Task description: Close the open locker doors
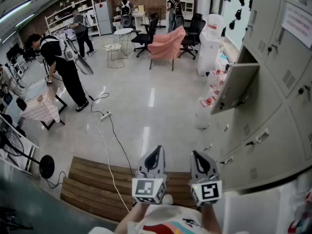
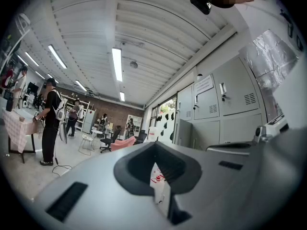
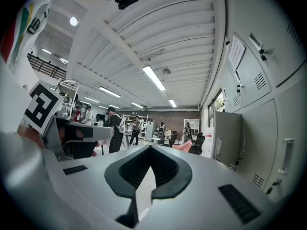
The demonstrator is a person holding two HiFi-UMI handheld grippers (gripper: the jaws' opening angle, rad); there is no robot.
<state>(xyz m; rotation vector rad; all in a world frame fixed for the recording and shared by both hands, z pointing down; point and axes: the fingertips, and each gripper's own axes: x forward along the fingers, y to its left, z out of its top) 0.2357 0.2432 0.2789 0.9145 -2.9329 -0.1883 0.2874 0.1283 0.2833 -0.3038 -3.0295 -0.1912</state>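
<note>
A bank of grey lockers [image 1: 273, 106] runs along the right wall. One locker door [image 1: 235, 87] stands open, swung out into the room at about mid-height. The same door shows edge-on in the left gripper view [image 2: 184, 132] and in the right gripper view [image 3: 226, 139]. Both grippers are held low near my body, well short of the door. My left gripper [image 1: 154, 156] is shut with nothing in it, its tips [image 2: 156, 146] meeting. My right gripper [image 1: 199, 160] is also shut and empty, jaws together [image 3: 149, 151].
A wooden slatted bench [image 1: 97, 184] lies just ahead of me. A white cable with a power strip [image 1: 105, 116] trails over the floor. A water dispenser [image 1: 209, 48] stands beyond the open door. A bending person [image 1: 61, 67], office chairs [image 1: 168, 43] and tables fill the far room.
</note>
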